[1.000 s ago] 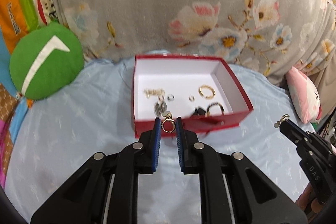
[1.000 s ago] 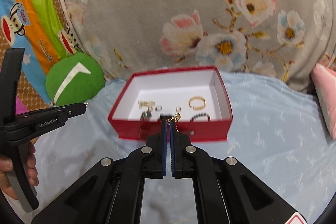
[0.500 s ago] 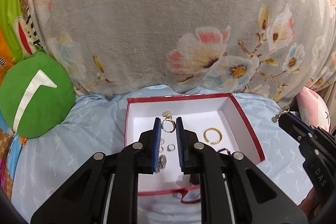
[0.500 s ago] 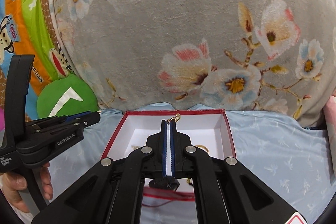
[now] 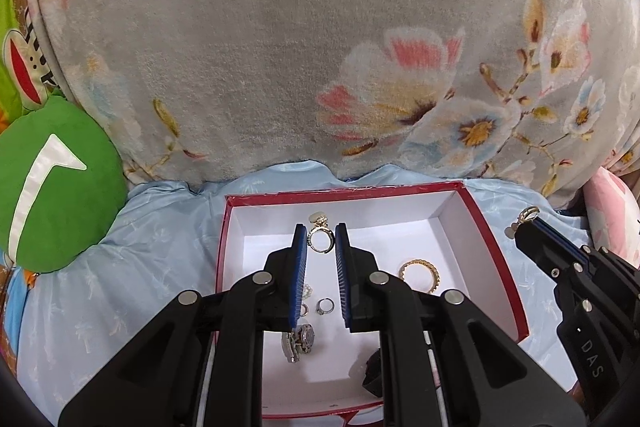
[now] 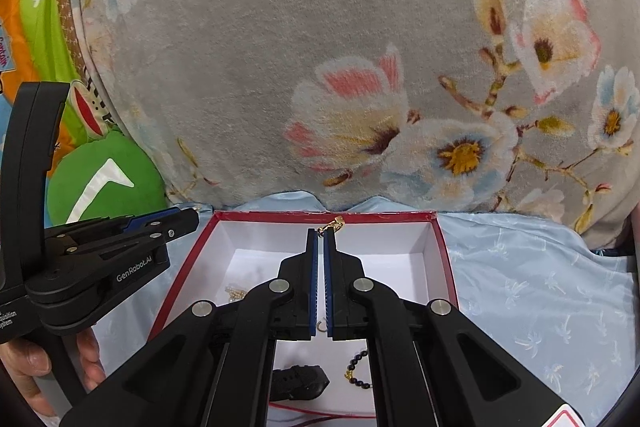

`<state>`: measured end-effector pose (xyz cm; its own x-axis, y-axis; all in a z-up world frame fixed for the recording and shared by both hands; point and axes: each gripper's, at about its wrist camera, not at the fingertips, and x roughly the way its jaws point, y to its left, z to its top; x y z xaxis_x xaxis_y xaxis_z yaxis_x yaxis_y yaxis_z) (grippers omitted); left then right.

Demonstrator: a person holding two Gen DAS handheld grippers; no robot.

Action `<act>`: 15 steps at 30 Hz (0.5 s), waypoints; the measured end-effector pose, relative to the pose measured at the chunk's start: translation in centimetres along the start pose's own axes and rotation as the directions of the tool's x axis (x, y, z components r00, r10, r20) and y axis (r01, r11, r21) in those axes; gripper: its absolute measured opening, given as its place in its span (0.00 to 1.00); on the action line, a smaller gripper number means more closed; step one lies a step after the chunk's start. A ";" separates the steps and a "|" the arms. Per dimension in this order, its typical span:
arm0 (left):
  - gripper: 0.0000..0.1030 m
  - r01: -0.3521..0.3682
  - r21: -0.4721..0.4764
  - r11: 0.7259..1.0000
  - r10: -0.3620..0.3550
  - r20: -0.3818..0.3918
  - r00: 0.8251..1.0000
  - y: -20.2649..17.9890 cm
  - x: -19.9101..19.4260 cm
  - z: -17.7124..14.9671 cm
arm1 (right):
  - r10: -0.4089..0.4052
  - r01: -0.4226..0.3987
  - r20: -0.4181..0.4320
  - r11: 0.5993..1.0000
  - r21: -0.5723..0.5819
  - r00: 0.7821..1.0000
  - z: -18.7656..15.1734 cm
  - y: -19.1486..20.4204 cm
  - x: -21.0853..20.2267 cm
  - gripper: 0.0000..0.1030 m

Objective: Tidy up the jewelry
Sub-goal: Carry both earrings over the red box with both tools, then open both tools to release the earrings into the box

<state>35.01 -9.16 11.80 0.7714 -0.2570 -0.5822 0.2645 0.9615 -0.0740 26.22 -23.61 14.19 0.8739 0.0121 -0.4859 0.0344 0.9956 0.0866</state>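
A red box [image 5: 494, 235] with a white inside lies on the blue sheet. It holds a gold ring [image 5: 420, 271], small rings [image 5: 325, 305], a watch piece [image 5: 300, 341] and a black bead bracelet [image 6: 358, 367]. My left gripper [image 5: 321, 242] is shut on a gold earring [image 5: 320, 238], held above the box's inside. My right gripper [image 6: 321, 235] is shut on a small gold earring [image 6: 334, 225], over the box's far part; it also shows in the left wrist view [image 5: 524, 221].
A grey flowered blanket [image 5: 320, 47] rises right behind the box. A green round cushion [image 5: 52, 183] lies at the left. A pink pillow [image 5: 612, 211] is at the right. A black strap [image 6: 300, 381] lies in the box's near part.
Both grippers have moved forward, from in front of the box to over its inside. Each still holds its earring.
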 end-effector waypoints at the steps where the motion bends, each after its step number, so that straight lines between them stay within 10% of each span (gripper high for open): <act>1: 0.13 -0.001 -0.002 1.000 0.001 -0.004 1.000 0.0 0.3 0.0 | -0.001 0.001 -0.003 1.000 0.001 1.000 0.0 -0.1 0.3 0.02; 15: 0.13 -0.023 0.000 1.000 0.023 -0.046 0.999 -0.1 3.7 -0.3 | -0.009 0.009 -0.043 1.000 0.007 0.999 -1.1 -0.9 3.5 0.02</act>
<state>37.70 -10.16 9.43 0.7497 -0.2302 -0.6205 0.2470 0.9671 -0.0605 28.67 -24.31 11.47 0.8519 0.0074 -0.5237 0.0459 0.9950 0.0888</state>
